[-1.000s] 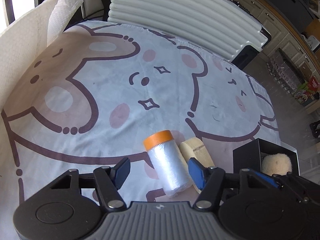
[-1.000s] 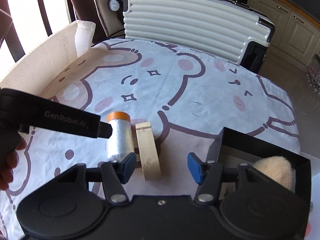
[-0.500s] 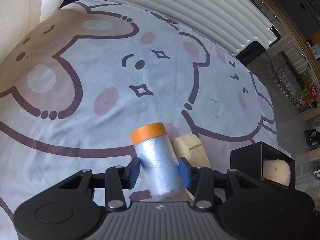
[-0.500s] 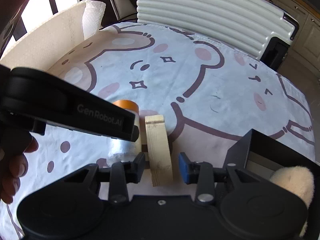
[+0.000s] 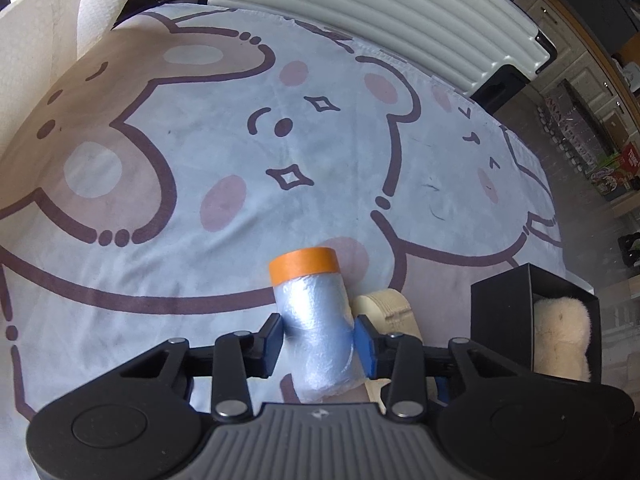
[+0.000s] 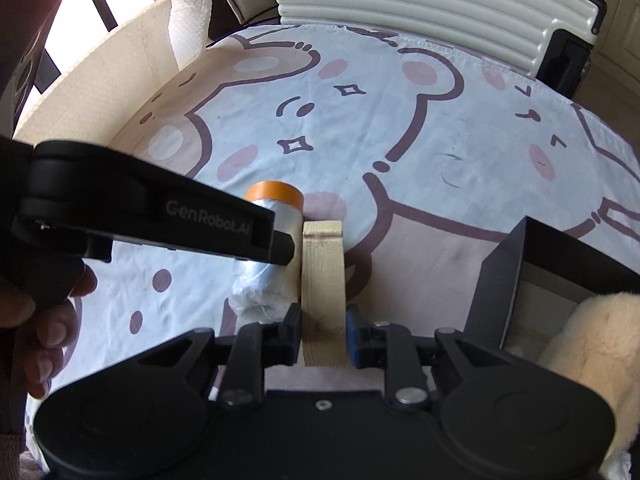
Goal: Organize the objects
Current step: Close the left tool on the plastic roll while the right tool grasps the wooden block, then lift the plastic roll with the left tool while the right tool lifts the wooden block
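My left gripper [image 5: 318, 338] is shut on a silver plastic-wrapped roll with an orange end [image 5: 316, 320], which lies on the bear-print cloth. The roll also shows in the right wrist view [image 6: 276, 208], partly hidden behind the left gripper's body [image 6: 160, 216]. My right gripper [image 6: 323, 334] is shut on a pale wooden piece [image 6: 323, 276] that stands on edge beside the roll. The wooden piece shows in the left wrist view [image 5: 386, 308] just right of the roll.
A black open box [image 5: 500, 312] with a cream plush toy [image 5: 560, 332] inside stands at the right; it shows in the right wrist view [image 6: 500, 280] too. A ribbed white suitcase [image 5: 380, 12] lies beyond the cloth. A cream fabric wall [image 6: 92, 92] rises at the left.
Both grippers have closed from open: the left onto the silver roll, the right onto the wooden piece. Both moved forward and lower toward the objects.
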